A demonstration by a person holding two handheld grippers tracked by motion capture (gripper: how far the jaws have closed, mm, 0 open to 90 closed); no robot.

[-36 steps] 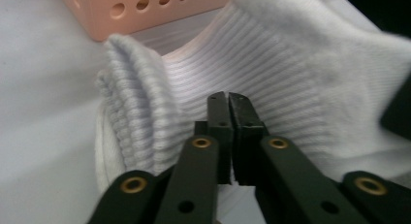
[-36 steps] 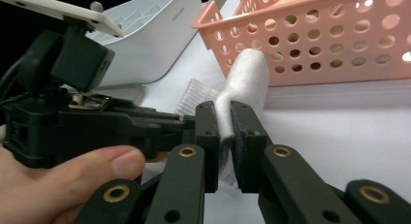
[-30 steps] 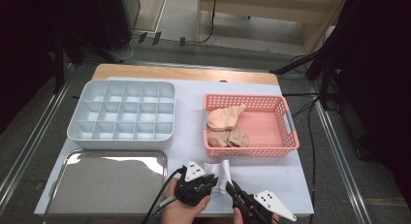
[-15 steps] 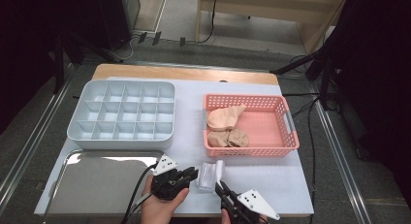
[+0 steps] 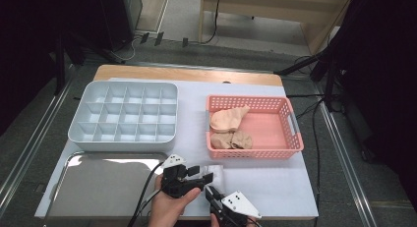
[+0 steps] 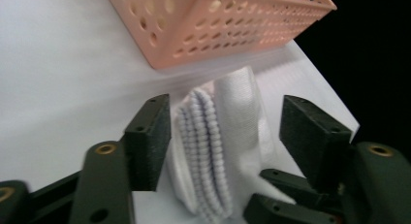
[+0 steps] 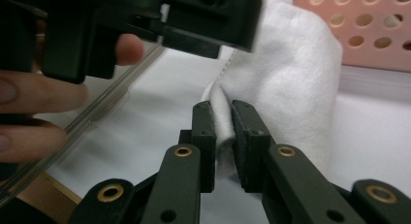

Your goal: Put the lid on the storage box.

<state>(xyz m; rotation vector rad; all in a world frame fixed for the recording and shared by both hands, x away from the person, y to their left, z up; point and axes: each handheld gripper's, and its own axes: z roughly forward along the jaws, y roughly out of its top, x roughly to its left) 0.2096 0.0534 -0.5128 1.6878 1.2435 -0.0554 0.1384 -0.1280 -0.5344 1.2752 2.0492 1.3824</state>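
White sock (image 5: 215, 172) sitting near the front edge of the bench (image 5: 275, 187), just in front of the pink basket (image 5: 291, 120) and right of the steel tray (image 5: 98, 183). Looks like a fold or a straighten-out job, both tools working the same piece of cloth.

Going left to right:

Left tool (image 5: 200, 177): spread wide, jaws either side of the ribbed cuff (image 6: 203, 151) without pinching it yet. One pad about touching the cloth, the other well apart from it. Probably best to slide in a bit deeper and centre on the cuff before squeezing, so all the ribbed layers get caught and not just the top one.

Right tool (image 7: 222, 132): pressed nearly together, pinching a thin edge of the sock between the pads. Grip looks shallow, right at the hem, so could slip if pulled hard. Better to keep it steady and low on the bench as an anchor while the left one closes.

Worth keeping clear of the basket wall too, sock is just beside it. Tan socks (image 5: 229, 128) in the basket and the grey divider box (image 5: 123, 116) at the back left look untouched.
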